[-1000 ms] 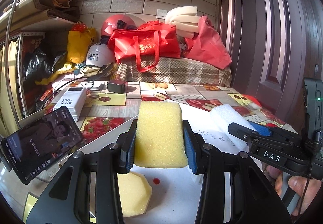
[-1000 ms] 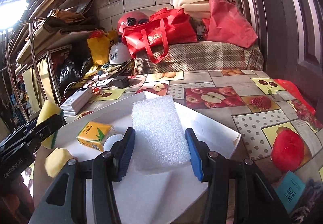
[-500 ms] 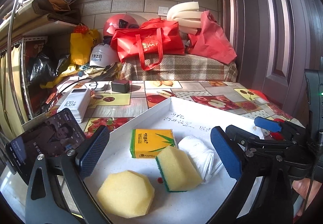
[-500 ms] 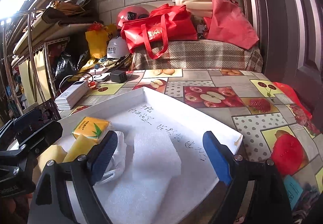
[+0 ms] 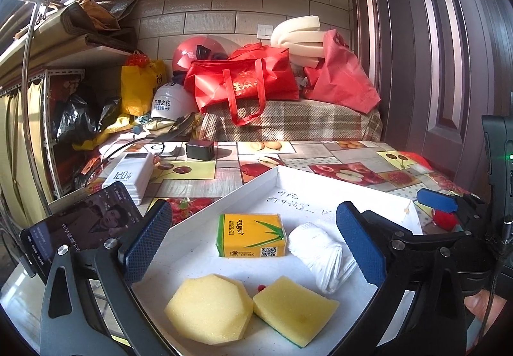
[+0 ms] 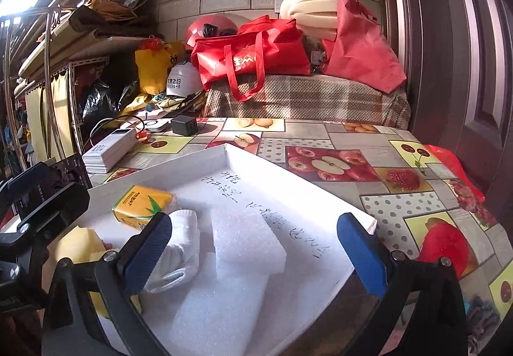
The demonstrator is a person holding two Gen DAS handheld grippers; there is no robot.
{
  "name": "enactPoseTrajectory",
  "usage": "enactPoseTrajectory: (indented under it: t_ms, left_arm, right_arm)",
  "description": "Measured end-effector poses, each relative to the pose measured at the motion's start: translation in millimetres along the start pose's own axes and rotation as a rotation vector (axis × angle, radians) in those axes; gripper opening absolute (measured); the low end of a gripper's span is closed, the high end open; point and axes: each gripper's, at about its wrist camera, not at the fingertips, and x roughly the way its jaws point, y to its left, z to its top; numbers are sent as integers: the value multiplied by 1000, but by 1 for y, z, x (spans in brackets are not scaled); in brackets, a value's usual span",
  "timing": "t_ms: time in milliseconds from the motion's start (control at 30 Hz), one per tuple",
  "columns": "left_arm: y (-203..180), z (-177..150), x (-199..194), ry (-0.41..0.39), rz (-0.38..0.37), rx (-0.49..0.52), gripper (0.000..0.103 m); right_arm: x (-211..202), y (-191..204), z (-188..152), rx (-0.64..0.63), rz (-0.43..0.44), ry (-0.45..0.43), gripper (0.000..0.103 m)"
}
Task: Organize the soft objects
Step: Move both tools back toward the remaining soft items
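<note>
Inside the white tray (image 6: 224, 149), low in the frame, the foam block (image 6: 247, 239) lies between the right tool (image 6: 253, 237), whose jaws are opening; the left tool (image 5: 253, 240) stands spread over the sponge (image 5: 295, 309). Lift both straight out.

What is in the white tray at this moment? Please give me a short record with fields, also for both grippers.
tray: white tray on the fruit-pattern tablecloth, handwriting on its floor
yellow items: octagonal sponge, touching the rectangular sponge with a green underside; tissue pack behind them
white items: rolled cloth right of the pack; foam block lying flat
left gripper: open, holds nothing
right gripper: jaws opening, foam block lies between them, untouched
nearby: phone left of the tray
</note>
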Motion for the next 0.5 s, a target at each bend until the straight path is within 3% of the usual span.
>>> enactPoseTrajectory:
  t_ms: [200, 500]
  left_arm:
    - [7, -1, -5, -20, 42, -37, 103]
    - [10, -6, -21, -27, 65, -60, 103]
  right_arm:
    - [-12, -3, -3, 32, -49, -37, 103]
    - [-38, 19, -14, -29, -7, -63, 103]
